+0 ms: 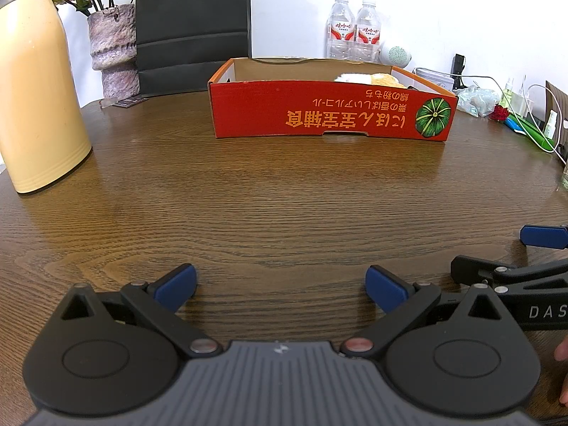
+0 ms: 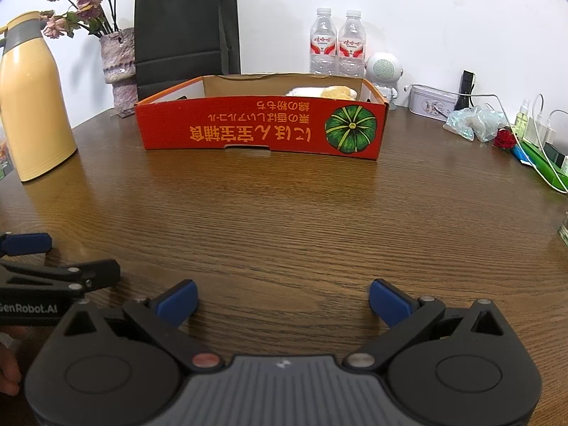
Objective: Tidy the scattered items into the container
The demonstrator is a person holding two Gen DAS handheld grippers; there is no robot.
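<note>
Two blue fingers of the left gripper (image 1: 280,285) gape empty at lower frame, red box (image 1: 330,112) holding a pale soft item (image 1: 369,78) at upper centre; likewise the right gripper (image 2: 283,300), box upper centre.

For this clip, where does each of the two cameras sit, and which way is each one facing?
Left wrist: on the left gripper, low over the wooden table, facing the red cardboard box; own open blue-padded fingers show, right gripper at the right edge.
Right wrist: on the right gripper, same heading, box slightly left; open fingers, left gripper at the left edge.
Shared: box, yellow thermos, black paper bag, two water bottles.
</note>
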